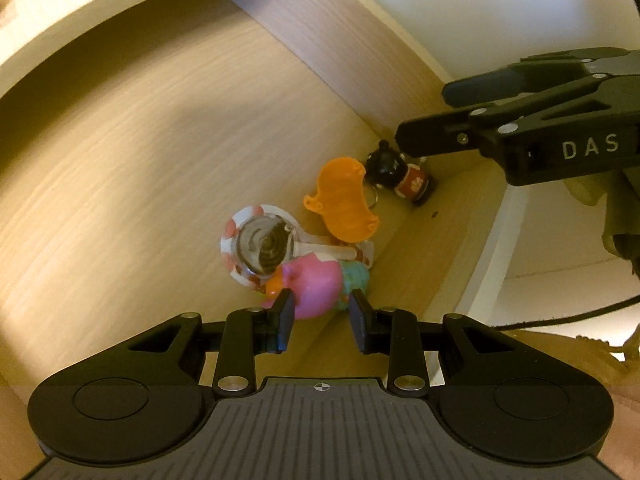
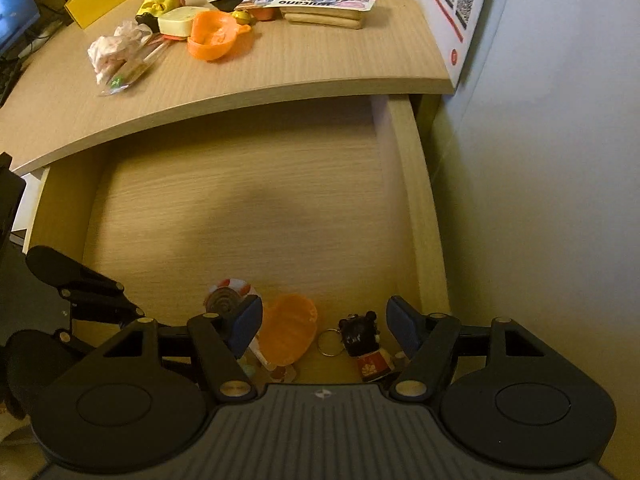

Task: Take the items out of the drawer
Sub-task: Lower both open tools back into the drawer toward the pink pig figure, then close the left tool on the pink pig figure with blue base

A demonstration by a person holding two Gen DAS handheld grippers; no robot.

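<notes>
The pulled-out light wooden drawer [image 2: 248,216] has a big bare floor in the middle and at the back, so there is lots of room to reach in there. All the toys sit squashed in the front right corner: a flat orange plastic shell [image 1: 342,200], a little black bear keyring in a red shirt [image 1: 400,174], a round white-and-red spiral toy [image 1: 260,246] and a pink rubber toy [image 1: 316,286]. The drawer's walls hem them in close. The wooden desk top [image 2: 240,76] hangs over the back of the drawer.
</notes>
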